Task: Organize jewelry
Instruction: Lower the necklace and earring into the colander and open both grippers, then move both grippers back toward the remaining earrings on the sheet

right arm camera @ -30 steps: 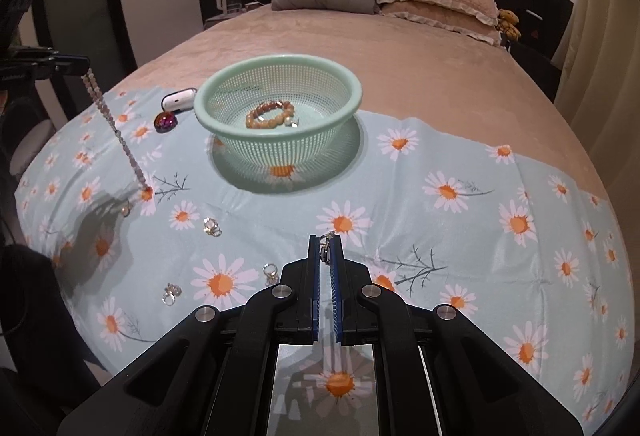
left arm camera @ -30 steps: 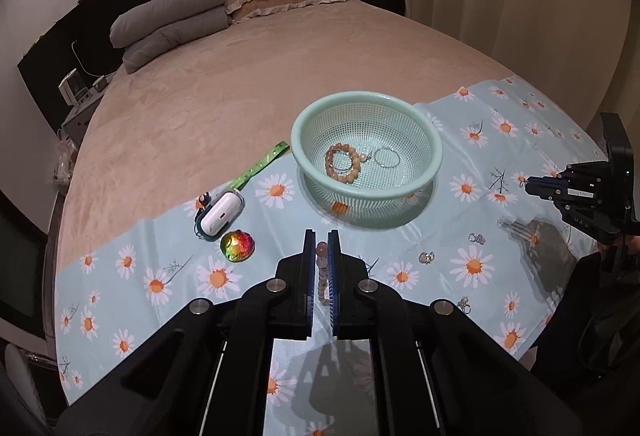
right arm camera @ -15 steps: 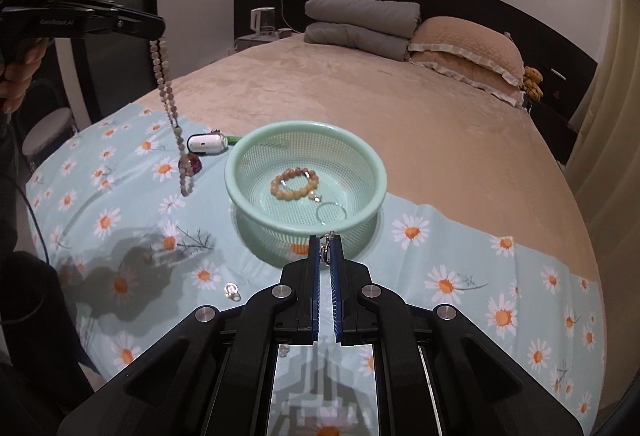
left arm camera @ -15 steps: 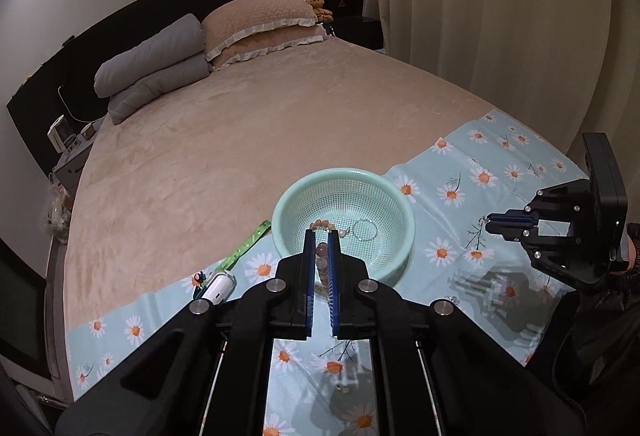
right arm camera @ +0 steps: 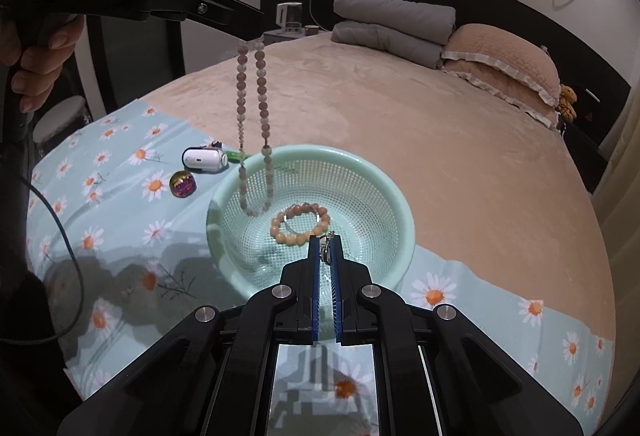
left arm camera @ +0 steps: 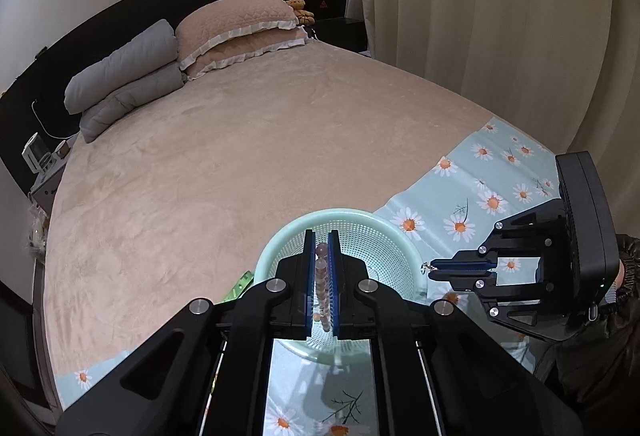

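Observation:
A mint green mesh basket (right arm camera: 384,172) (left arm camera: 384,232) stands on a daisy-print cloth (right arm camera: 120,196) on the bed. In it lie an orange bead bracelet (right arm camera: 300,223) and a thin silver ring. My left gripper (left arm camera: 322,236) (right arm camera: 252,32) is shut on a long pink bead necklace (right arm camera: 253,124) that hangs down over the basket's left side. My right gripper (right arm camera: 327,239) (left arm camera: 430,269) is shut on a small silver earring (right arm camera: 329,242) just above the basket's near rim.
A white earbud case (right arm camera: 204,159), a green strap and an iridescent round stone (right arm camera: 183,184) lie on the cloth left of the basket. Pillows (right arm camera: 504,60) and folded grey blankets (right arm camera: 396,24) sit at the head of the bed. Curtains (left arm camera: 500,36) hang to the right.
Both grippers have risen and moved toward the basket. The necklace now hangs over the basket, and the earring is at the near rim.

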